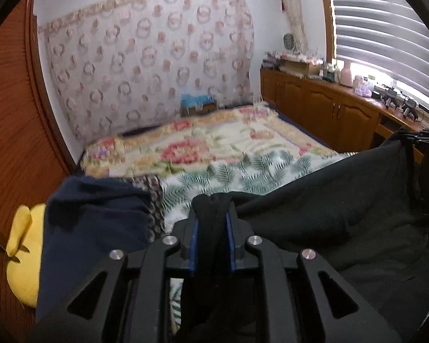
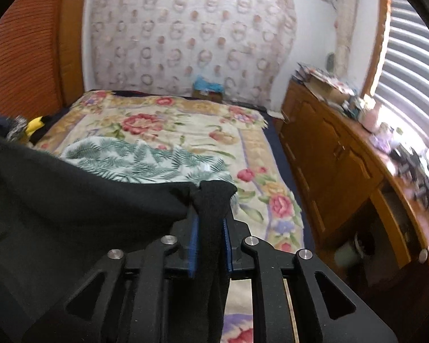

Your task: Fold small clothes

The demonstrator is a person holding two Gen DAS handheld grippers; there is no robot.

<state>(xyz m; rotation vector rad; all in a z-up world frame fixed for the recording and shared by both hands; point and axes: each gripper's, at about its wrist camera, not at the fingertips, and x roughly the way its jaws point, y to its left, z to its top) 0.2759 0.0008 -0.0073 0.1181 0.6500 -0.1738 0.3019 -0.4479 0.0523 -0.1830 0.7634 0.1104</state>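
A black garment (image 1: pixel 314 205) hangs stretched between my two grippers above the bed. My left gripper (image 1: pixel 213 223) is shut on a bunched corner of it, the cloth squeezed between the blue pads (image 1: pixel 193 245). In the left wrist view the far corner runs up to my right gripper (image 1: pixel 423 135) at the right edge. In the right wrist view my right gripper (image 2: pixel 211 223) is shut on the other bunched corner, and the black garment (image 2: pixel 71 200) sags away to the left. Beneath it a white cloth with a green palm-leaf print (image 2: pixel 146 160) lies on the bed.
The bed carries a floral blanket (image 1: pixel 214 140). A navy garment (image 1: pixel 94 214) and a yellow soft thing (image 1: pixel 23 257) lie at the left by the wooden wall. A cluttered wooden cabinet (image 2: pixel 343 165) runs along the right under window blinds (image 1: pixel 371 28).
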